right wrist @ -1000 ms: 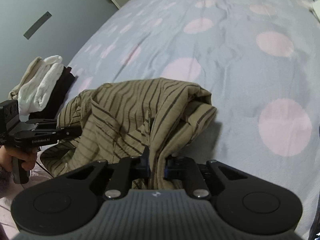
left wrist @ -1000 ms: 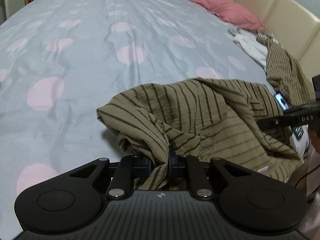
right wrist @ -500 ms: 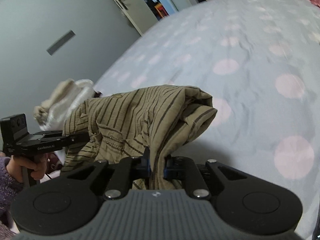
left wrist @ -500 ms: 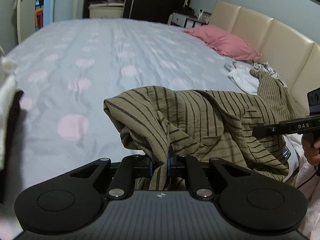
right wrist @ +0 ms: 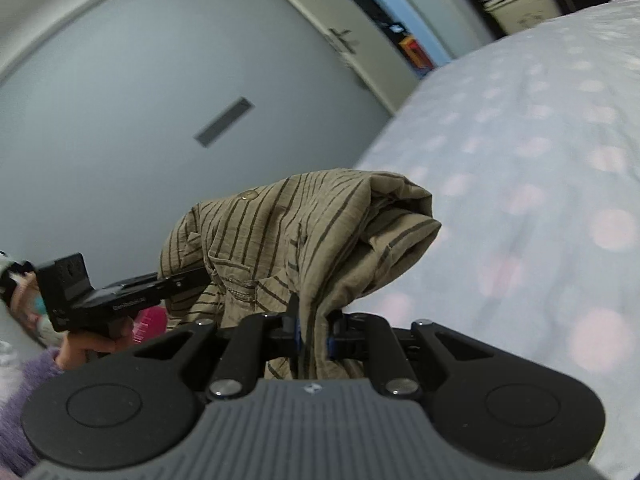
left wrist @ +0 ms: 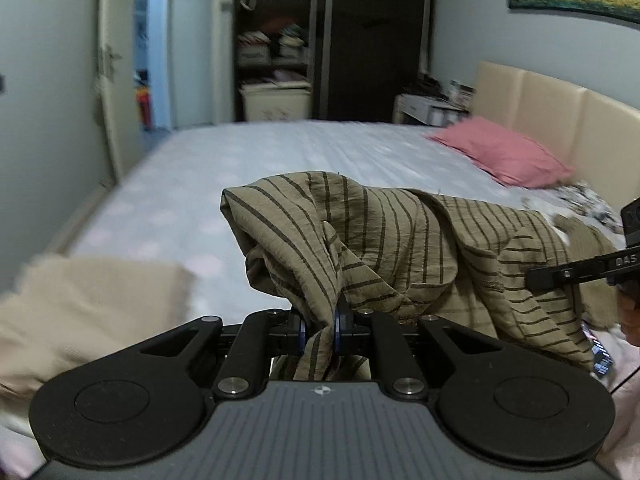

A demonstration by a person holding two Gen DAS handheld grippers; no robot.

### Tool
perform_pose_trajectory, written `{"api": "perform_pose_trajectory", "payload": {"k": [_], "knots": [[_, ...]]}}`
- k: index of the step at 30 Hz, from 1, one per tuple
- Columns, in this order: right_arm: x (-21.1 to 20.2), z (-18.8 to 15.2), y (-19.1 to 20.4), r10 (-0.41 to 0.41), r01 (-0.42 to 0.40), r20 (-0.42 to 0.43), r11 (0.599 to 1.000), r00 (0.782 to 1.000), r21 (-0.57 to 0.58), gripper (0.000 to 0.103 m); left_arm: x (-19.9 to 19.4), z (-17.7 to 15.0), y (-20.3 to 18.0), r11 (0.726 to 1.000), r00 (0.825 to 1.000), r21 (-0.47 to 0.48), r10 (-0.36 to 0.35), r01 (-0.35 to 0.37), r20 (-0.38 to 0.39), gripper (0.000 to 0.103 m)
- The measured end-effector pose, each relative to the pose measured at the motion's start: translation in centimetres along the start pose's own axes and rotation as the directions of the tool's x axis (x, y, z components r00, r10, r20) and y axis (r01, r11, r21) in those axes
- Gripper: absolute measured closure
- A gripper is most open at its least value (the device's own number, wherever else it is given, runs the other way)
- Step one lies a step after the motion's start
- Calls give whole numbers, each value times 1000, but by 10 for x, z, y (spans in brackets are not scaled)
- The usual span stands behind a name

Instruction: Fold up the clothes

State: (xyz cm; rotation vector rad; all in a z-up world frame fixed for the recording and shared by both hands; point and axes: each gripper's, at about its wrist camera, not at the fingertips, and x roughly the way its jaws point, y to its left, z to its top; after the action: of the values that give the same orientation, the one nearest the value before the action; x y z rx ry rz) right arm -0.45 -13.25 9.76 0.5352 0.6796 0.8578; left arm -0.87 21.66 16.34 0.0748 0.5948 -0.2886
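An olive-tan shirt with dark stripes (left wrist: 384, 240) hangs bunched between both grippers, lifted above the bed. My left gripper (left wrist: 320, 326) is shut on a gathered fold of it. My right gripper (right wrist: 312, 330) is shut on another fold of the striped shirt (right wrist: 304, 236), whose button and placket face the camera. In the left wrist view the right gripper (left wrist: 576, 270) pokes in from the right edge. The left gripper (right wrist: 120, 292) shows at the left of the right wrist view, held by a hand in a purple sleeve.
The bed (left wrist: 280, 152) has a pale blue sheet with pink dots. A pink pillow (left wrist: 500, 152) lies by the cream headboard (left wrist: 560, 112). Beige folded cloth (left wrist: 80, 304) sits at the left. More clothes (left wrist: 588, 200) lie near the headboard. A door and dark wardrobe (left wrist: 360, 40) stand beyond.
Both grippers have risen and tilted up with the shirt, lifting it off the bed; the room walls, door and wardrobe now fill the views' upper parts.
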Motion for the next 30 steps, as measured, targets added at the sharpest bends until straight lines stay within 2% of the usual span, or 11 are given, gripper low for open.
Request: {"api": "perform_pose_trajectory", "payload": {"k": [5,12,19,26,30], "knots": [[56,34,45,101,-101,-24,995,995,6,90,-28,34,52,991,992,-43,128,-127,12,93],[147,61,91,179,-174,-85,983,980,58,90,-34,62,115,964,964,-34,263,-264,-46,93],[223,65,108,215,-189,-158,969,964,160,90,-22,66,167,946,938,2,321,-323,-127,93],[271,59,107,174,-131,-204,969,963,211,90,19,61,215,944,919,20,325,-329,-225,93],[296,53,93,127,-77,-214,971,968,226,90,46,45,234,952,913,40,303,-304,-272,93]]}}
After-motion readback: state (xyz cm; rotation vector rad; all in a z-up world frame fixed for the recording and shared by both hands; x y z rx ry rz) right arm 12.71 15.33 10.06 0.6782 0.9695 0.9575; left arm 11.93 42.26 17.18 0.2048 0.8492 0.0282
